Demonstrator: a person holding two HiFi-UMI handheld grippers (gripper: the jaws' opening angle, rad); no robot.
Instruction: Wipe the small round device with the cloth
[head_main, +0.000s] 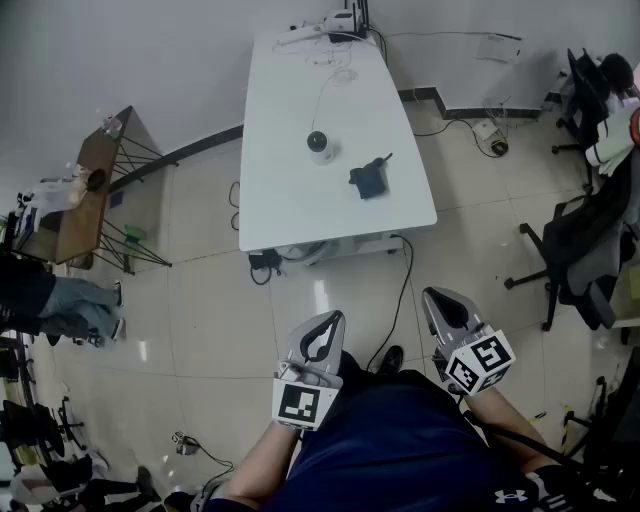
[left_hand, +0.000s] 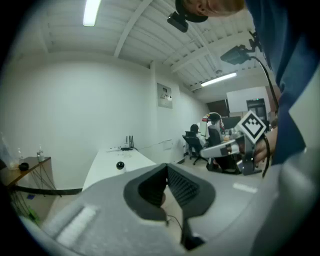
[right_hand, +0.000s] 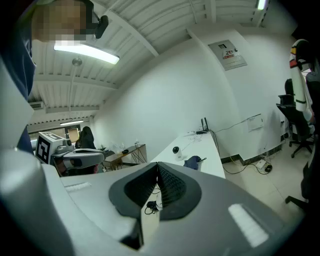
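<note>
The small round device (head_main: 320, 144), white with a dark lens, stands mid-table on the white table (head_main: 290, 200). It shows small in the left gripper view as the device (left_hand: 120, 165) and in the right gripper view as the device (right_hand: 176, 150). A dark blue cloth (head_main: 369, 178) lies crumpled to its right, and the cloth (right_hand: 192, 161) appears beyond my right jaws. My left gripper (head_main: 328, 322) and right gripper (head_main: 440, 298) are held near my body, well short of the table. Both are shut with nothing between the jaws.
A cable runs from the device to gear (head_main: 335, 25) at the table's far end. Black cables (head_main: 400, 300) trail on the tiled floor below the table. A wooden side table (head_main: 90, 200) and a person (head_main: 50, 300) are at left, office chairs (head_main: 580, 250) at right.
</note>
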